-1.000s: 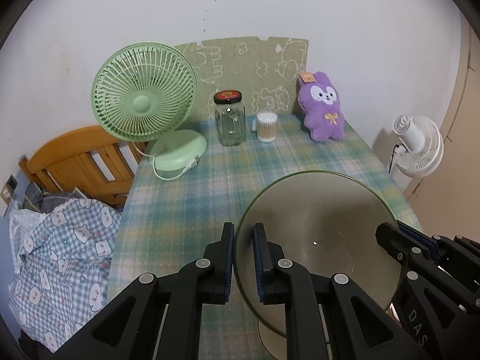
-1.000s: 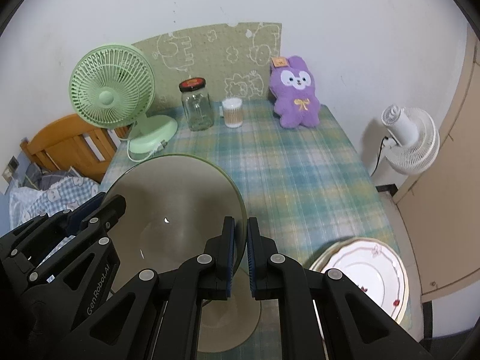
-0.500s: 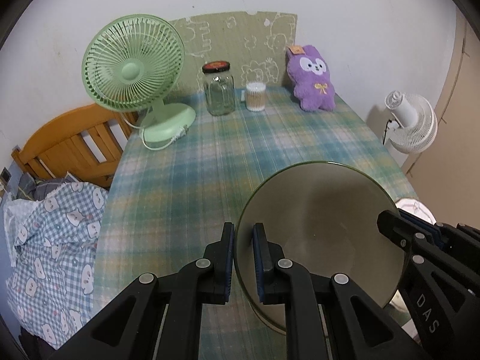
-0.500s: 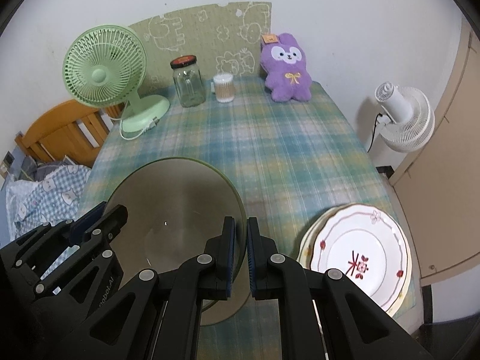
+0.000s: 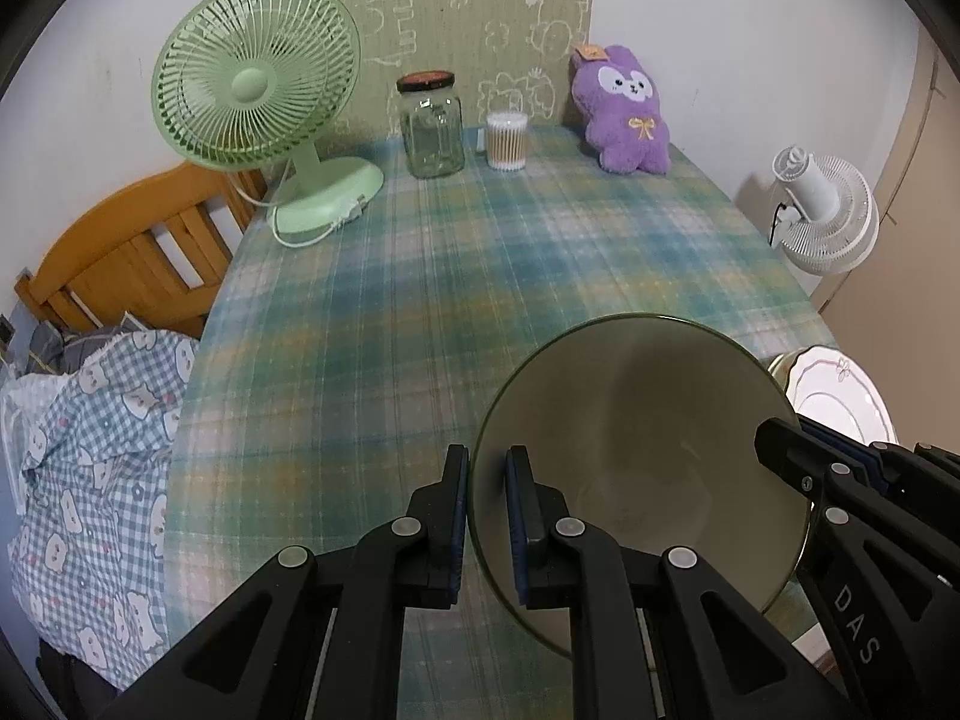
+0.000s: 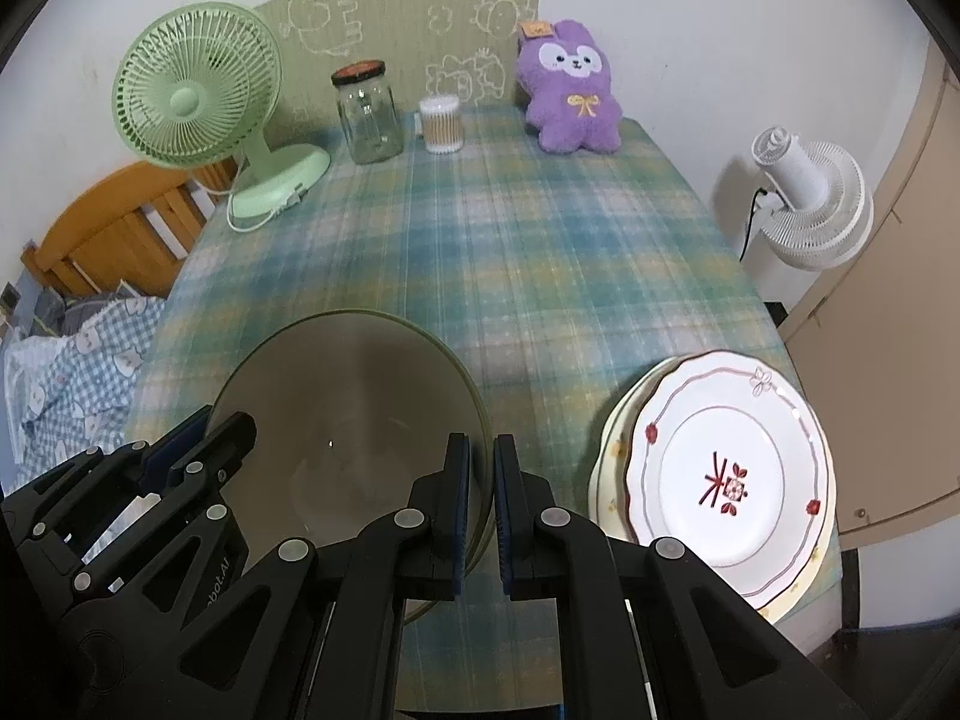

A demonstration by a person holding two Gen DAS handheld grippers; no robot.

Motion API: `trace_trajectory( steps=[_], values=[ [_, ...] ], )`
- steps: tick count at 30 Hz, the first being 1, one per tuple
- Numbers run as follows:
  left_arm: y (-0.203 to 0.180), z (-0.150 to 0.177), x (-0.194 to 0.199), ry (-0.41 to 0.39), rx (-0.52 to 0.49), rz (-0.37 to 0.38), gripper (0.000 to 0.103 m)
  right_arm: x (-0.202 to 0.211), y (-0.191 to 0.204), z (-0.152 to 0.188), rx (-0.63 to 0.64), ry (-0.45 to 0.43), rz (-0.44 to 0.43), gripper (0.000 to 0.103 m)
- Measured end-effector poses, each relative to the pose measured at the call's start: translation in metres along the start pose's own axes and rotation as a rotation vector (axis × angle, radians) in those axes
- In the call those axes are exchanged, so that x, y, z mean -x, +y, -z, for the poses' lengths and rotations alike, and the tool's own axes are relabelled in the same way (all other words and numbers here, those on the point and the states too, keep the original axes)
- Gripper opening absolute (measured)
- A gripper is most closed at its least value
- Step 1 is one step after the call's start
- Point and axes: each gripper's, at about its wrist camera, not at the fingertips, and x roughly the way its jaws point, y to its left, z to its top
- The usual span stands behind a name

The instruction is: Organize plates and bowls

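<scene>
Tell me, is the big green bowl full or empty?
Empty. The green bowl, held by its rim in both grippers, shows only its bare, smooth inside in both wrist views.

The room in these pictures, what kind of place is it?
Probably a lived-in room at home, perhaps a bedroom. A table with a checked cloth stands against the wall, bearing a plush toy and a desk fan. Beside it are a wooden bed frame and patterned bedding.
</scene>
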Motion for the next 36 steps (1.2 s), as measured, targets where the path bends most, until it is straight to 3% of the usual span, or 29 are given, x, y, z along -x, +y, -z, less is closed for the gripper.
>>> trace_trajectory(
  steps=[15, 23, 31, 36],
  values=[
    [0.001, 0.010, -0.021, 0.053, 0.005, -0.007, 0.009, -0.025, -0.002, 0.002, 0.014, 0.057, -0.008, 0.011],
    [0.001, 0.008, -0.023, 0.041, 0.003, -0.011, 0.011, -0.031, -0.005, -0.002, 0.004, 0.062, -0.024, 0.011],
    [0.000, 0.007, -0.018, 0.035, -0.009, 0.002, 0.040, -0.024, -0.004, -0.008, 0.020, 0.046, -0.016, 0.011],
    [0.004, 0.004, -0.013, 0.034, -0.002, 0.003, 0.051, -0.018, -0.006, -0.014, 0.012, 0.045, -0.017, 0.011]
  ],
)
